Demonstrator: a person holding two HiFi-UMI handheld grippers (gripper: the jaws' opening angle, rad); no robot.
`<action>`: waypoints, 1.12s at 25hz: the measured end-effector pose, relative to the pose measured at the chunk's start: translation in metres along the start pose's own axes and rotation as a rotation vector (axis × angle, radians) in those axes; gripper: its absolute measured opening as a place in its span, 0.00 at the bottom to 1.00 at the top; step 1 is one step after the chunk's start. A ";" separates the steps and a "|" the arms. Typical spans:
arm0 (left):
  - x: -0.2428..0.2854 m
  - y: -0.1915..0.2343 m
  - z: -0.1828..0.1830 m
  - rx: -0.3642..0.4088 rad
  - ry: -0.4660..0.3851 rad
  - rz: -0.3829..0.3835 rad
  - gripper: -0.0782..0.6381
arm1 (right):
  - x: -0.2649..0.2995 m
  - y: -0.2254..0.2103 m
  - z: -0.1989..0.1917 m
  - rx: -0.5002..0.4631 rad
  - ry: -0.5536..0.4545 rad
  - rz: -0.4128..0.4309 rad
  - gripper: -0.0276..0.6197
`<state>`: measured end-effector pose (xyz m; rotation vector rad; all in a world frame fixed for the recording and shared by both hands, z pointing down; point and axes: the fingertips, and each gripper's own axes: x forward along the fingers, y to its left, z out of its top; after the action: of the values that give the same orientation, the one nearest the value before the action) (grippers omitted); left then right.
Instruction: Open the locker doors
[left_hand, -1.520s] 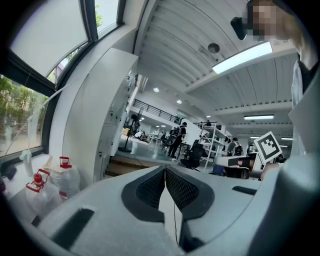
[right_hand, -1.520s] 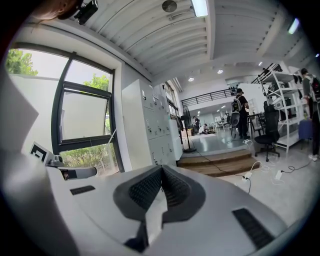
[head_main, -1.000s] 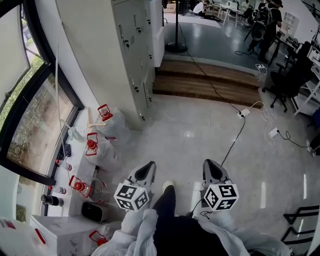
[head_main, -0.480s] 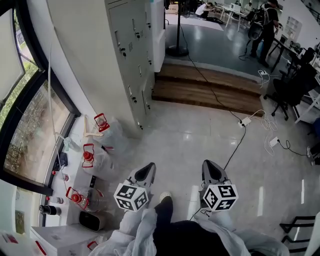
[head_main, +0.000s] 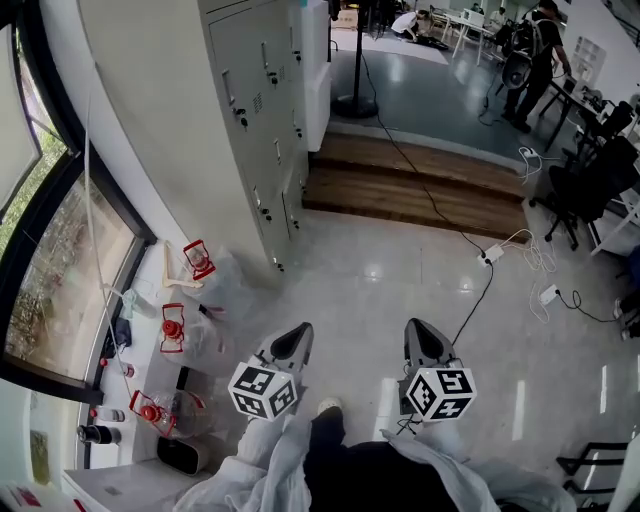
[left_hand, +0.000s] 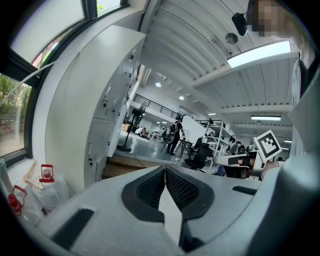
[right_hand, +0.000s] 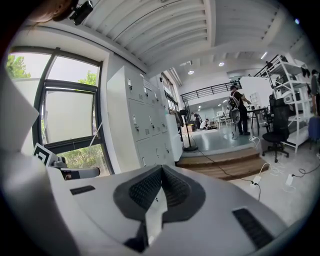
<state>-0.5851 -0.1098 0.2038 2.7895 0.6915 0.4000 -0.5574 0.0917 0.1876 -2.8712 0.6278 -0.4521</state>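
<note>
A tall bank of pale grey lockers (head_main: 262, 110) stands ahead and to the left, all doors closed, with small dark handles. It also shows in the left gripper view as the lockers (left_hand: 107, 130) and in the right gripper view as the lockers (right_hand: 150, 132). My left gripper (head_main: 293, 343) and right gripper (head_main: 420, 335) hang side by side low in the head view, well short of the lockers. Both are shut with nothing between their jaws, as the left gripper (left_hand: 165, 170) and right gripper (right_hand: 161, 171) show in their own views.
Wooden steps (head_main: 410, 185) rise beyond the lockers. A white cable with power strips (head_main: 488, 255) trails across the pale floor. Red-handled bottles and plastic bags (head_main: 190, 300) sit by the window on the left. An office chair (head_main: 590, 180) and people stand far right.
The view has moved forward toward the lockers; they appear larger and nearer. Both grippers keep the same position in the head view and stay shut.
</note>
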 end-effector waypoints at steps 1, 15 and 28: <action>0.004 0.003 0.002 0.001 0.000 -0.001 0.12 | 0.006 -0.001 0.002 0.000 -0.001 -0.001 0.04; 0.041 0.056 0.020 0.011 -0.016 0.002 0.13 | 0.075 0.001 0.013 0.010 -0.027 0.005 0.04; 0.058 0.055 0.014 0.010 0.019 -0.024 0.12 | 0.087 -0.014 0.012 0.005 -0.008 -0.019 0.04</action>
<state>-0.5077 -0.1316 0.2187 2.7879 0.7320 0.4199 -0.4725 0.0678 0.2020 -2.8753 0.5982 -0.4445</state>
